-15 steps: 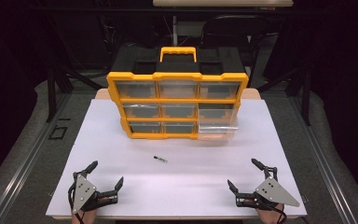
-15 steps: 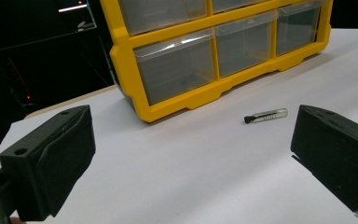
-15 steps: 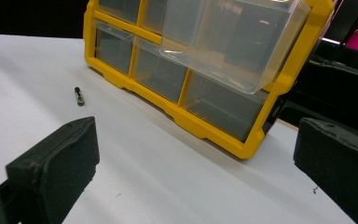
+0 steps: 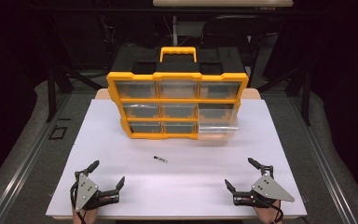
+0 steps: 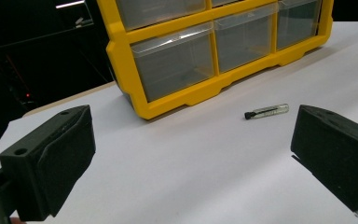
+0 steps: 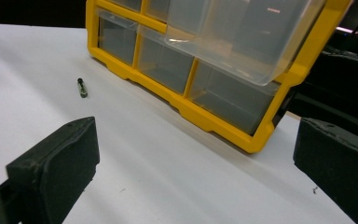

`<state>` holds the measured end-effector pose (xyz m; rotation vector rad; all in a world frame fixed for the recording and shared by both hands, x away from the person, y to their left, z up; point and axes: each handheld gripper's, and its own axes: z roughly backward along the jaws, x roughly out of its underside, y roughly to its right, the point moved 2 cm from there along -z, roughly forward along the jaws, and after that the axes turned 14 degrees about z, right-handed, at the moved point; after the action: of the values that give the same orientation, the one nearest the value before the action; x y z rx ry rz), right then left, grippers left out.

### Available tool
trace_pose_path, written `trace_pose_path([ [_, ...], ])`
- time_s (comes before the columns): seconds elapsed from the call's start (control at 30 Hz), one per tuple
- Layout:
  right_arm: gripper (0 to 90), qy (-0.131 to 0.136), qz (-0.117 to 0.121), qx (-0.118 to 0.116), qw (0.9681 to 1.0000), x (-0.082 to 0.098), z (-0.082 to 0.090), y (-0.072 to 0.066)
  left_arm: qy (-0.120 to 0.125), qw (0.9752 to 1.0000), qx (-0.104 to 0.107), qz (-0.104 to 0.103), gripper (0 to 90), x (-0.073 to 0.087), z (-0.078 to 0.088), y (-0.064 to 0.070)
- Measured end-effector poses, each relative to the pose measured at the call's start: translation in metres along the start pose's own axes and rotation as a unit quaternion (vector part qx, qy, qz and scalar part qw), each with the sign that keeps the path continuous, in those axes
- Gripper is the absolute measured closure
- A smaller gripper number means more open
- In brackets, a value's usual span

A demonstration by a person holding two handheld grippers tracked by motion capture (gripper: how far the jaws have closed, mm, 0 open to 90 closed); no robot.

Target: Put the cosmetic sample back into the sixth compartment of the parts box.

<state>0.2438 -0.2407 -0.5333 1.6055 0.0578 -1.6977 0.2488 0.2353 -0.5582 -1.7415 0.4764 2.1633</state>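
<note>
One small clear vial (image 4: 160,159) lies on the white table (image 4: 191,186), its long axis roughly sideways, ahead of us between both wide-open, empty tongs; we judge the left gripper (image 4: 107,176) slightly nearer than the right gripper (image 4: 240,175).

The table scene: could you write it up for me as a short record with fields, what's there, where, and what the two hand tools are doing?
surface: white table top
main item: yellow drawer organizer with a handle on top, standing at the far middle
drawers: clear; one drawer at the lower right is pulled out
small item: small clear tube with a dark end, lying loose in front of the organizer
left gripper: open, near edge, holding nothing
right gripper: open, near edge, holding nothing
</note>
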Motion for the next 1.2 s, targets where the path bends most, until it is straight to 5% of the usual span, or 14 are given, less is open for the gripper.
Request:
trace_pose_path([
  [0.67, 0.0, -0.031, 0.007, -0.062, 0.9976, -0.012, -0.043, -0.013, -0.005, 1.0000, 0.007, 0.000, 0.0, 0.000, 0.000, 0.000],
  [1.2, 0.0, -0.056, 0.014, -0.123, 0.9908, -0.022, -0.086, -0.033, -0.007, 0.9999, 0.015, -0.001, 0.0, -0.002, -0.001, 0.000],
])
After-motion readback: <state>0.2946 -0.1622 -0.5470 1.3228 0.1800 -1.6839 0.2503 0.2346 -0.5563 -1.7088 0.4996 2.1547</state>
